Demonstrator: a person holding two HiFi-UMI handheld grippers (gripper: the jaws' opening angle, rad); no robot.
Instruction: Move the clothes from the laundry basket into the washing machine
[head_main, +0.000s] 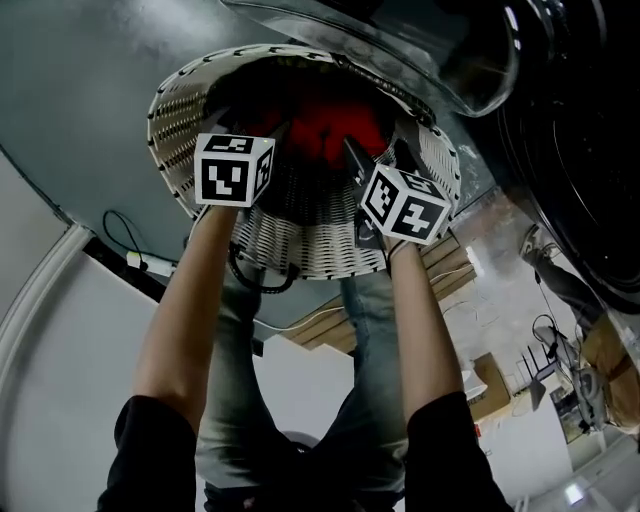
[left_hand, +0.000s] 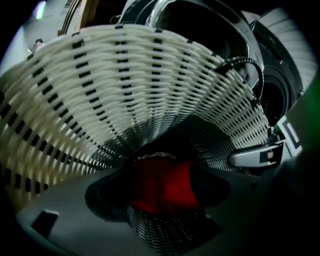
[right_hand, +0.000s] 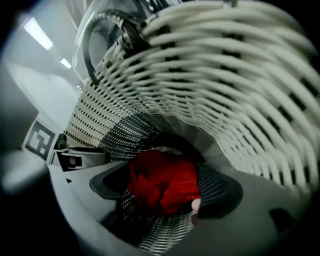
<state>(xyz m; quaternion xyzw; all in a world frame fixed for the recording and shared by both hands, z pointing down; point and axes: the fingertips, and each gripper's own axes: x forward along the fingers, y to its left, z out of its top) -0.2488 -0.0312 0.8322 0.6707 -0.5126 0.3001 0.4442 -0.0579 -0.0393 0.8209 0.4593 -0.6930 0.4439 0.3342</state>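
From the head view, I have both grippers reaching down into the white woven laundry basket (head_main: 300, 250). The left gripper (head_main: 262, 150) and the right gripper (head_main: 375, 170) are side by side, and the red garment (head_main: 325, 130) is bunched at the bottom just beyond them. It looks like the only piece of clothing in the basket. The washing machine (head_main: 590, 150) stands open at the upper right, closer to my right hand, so I judge the lift goes up and to the right. In the left gripper view, the left gripper (left_hand: 165, 196) has its jaws spread apart and gripping nothing. The red garment (left_hand: 161, 177) lies straight ahead and fills the gap between them, resting on the basket (left_hand: 150, 75) floor. It is a rounded heap with no clear long axis. The right gripper (left_hand: 255, 156) shows at that view's right edge. In the right gripper view, the right gripper (right_hand: 165, 196) is released too, jaws wide, with the garment (right_hand: 160, 177) dead ahead between them. The basket wall (right_hand: 240, 75) curves overhead, and the left gripper (right_hand: 75, 157) is off to the side. I cannot tell whether either gripper touches the cloth. The two look about equally near, so either could close on it.
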